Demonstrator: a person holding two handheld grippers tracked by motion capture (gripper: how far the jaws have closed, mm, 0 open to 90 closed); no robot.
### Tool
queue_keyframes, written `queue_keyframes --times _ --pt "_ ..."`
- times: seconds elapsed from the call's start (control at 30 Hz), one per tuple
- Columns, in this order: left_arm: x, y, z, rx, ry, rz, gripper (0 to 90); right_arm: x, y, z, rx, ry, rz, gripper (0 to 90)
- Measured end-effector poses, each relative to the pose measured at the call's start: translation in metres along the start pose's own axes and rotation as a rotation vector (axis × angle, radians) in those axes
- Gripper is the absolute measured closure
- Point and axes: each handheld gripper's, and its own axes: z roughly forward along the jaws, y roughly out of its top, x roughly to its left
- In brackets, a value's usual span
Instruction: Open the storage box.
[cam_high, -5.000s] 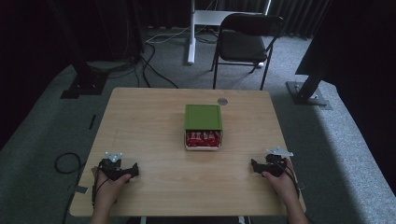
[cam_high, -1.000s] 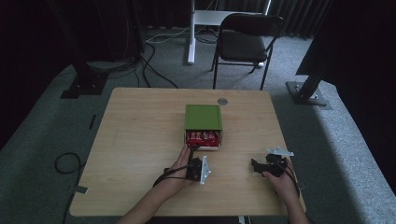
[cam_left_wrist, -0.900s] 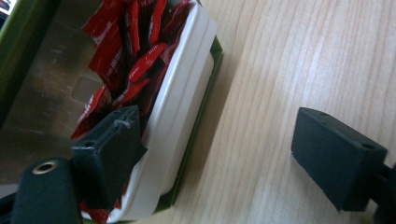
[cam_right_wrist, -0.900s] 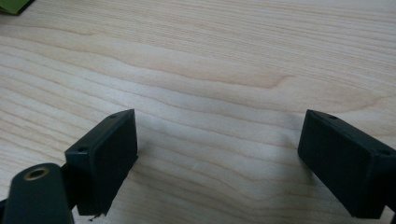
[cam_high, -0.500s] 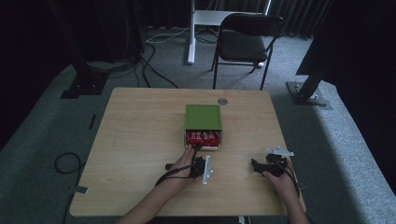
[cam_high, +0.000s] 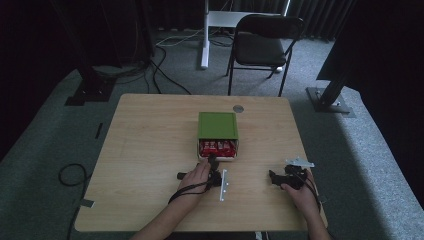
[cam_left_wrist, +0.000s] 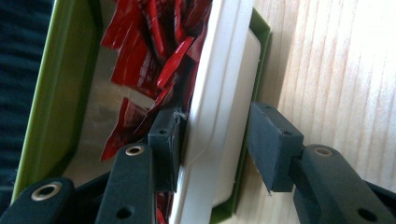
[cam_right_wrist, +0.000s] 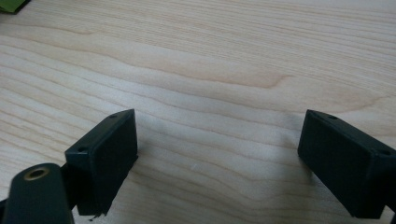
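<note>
— Now the left gripper (cam_left_wrist: 212, 149) has just been closing astride the white drawer's (cam_left_wrist: 219, 116) front wall at the green box (cam_high: 217, 125), table centre; one pad touches, the other stands off.

— Risky: a tug could spill red sachets (cam_left_wrist: 149, 56). The right gripper (cam_right_wrist: 219, 163) rests spread.

Between my left gripper's (cam_left_wrist: 212, 144) matt black plastic pads: the smooth white plastic tray wall (cam_left_wrist: 219, 102), semi-gloss. Beyond the inner pad, glossy red foil-like sachets (cam_left_wrist: 154, 56); the green box (cam_left_wrist: 56, 84) looks matt. Under my right gripper (cam_right_wrist: 217, 154), pale wood-grain table (cam_right_wrist: 224, 60), smooth with slight sheen.
</note>
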Motion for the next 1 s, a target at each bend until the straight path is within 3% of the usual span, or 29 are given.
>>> queue_keyframes --times 0.07,0.17,0.37,0.53,1.0 --pt "-0.0009 0.0010 0.0007 0.009 0.017 0.035 57.3 -0.0001 -0.0001 -0.0002 -0.002 -0.004 0.003 12.5" --pt "-0.0008 0.0032 0.0005 0.029 0.052 0.060 68.0 0.0000 0.0000 -0.0001 -0.001 -0.009 0.003 12.5" --pt "0.0006 0.0055 0.0008 0.044 0.042 0.040 69.3 0.0000 0.0000 -0.0001 -0.001 -0.011 0.005 12.5" --pt "0.0016 0.0056 0.0003 0.044 0.033 0.067 70.2 0.0000 0.0000 -0.0001 -0.001 -0.011 0.005 12.5" --pt "0.0007 0.0099 -0.0044 0.060 0.028 0.073 70.7 0.0001 -0.0001 -0.0001 -0.001 -0.011 0.005 12.5"
